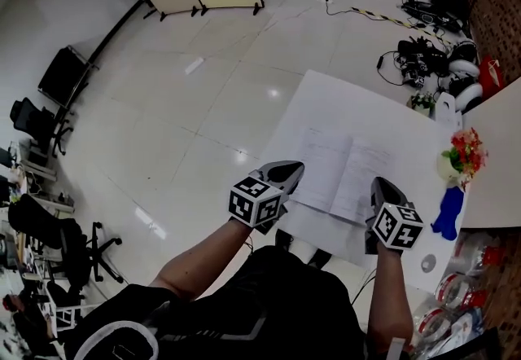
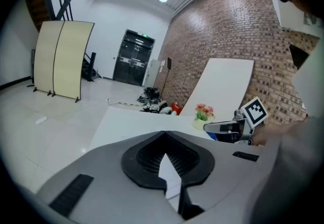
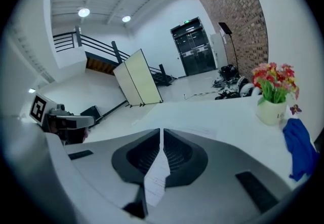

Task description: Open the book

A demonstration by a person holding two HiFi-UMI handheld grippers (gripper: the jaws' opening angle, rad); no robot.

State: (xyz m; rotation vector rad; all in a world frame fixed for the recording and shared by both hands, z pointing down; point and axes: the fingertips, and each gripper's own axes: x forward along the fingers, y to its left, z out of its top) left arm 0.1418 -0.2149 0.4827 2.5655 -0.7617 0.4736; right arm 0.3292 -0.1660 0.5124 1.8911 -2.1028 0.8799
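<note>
The book [image 1: 340,169] lies open on the white table [image 1: 326,102], its two printed pages spread flat. My left gripper [image 1: 286,177] is at the left page's outer edge, and its jaws are shut on a white sliver of page [image 2: 167,170]. At the right page's near corner my right gripper [image 1: 381,190] is shut on a printed page [image 3: 157,177]. In the left gripper view the gripper [image 2: 165,135] looks across the table toward the right gripper [image 2: 229,127]. The right gripper view runs along its own jaws [image 3: 161,133], with the left gripper [image 3: 63,119] at the far left.
A pot of flowers [image 1: 462,156] and a blue cloth [image 1: 448,213] sit at the table's right edge, beside a leaning white board [image 1: 495,156]. Tape rolls [image 1: 456,293] lie lower right. Cables and gear [image 1: 423,53] litter the floor beyond; office chairs [image 1: 49,244] stand left.
</note>
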